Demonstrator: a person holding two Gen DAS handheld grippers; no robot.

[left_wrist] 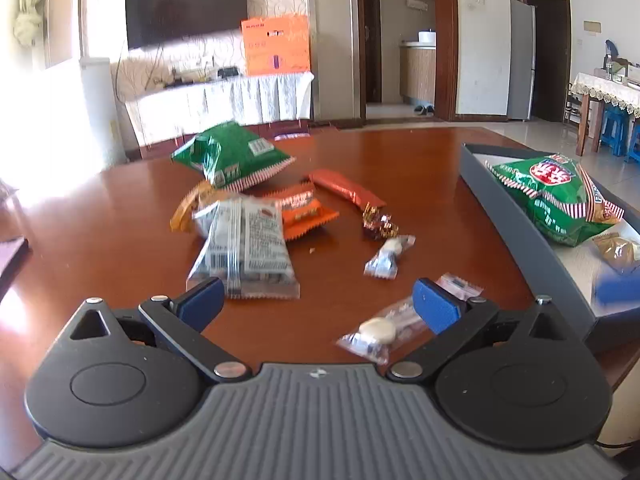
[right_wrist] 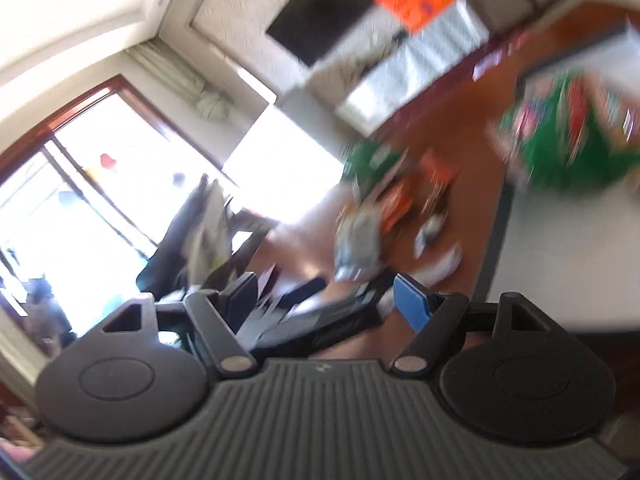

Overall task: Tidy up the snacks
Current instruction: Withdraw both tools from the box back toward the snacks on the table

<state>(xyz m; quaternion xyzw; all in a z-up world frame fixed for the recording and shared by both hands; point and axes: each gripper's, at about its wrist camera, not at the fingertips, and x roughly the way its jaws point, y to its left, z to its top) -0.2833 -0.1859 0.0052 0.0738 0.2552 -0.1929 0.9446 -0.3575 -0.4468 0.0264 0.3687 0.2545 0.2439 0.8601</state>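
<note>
Hovering my left gripper (left_wrist: pixel 318 304) low over the glossy reddish-brown wooden table (left_wrist: pixel 120 216), I am keeping its blue pads spread wide and holding nothing, so they can straddle the small clear-wrapped round white candy (left_wrist: pixel 378 330) lying just beside the right pad. Loose snacks are sitting mid-table, among them a silver-grey printed packet (left_wrist: pixel 244 252). One green crinkled chip bag (left_wrist: pixel 560 196) is already lying in the dark-rimmed shallow tray (left_wrist: pixel 516 232), my sorting spot. My right gripper (right_wrist: pixel 326 294) is tilting, blurred, apparently open and empty.
</note>
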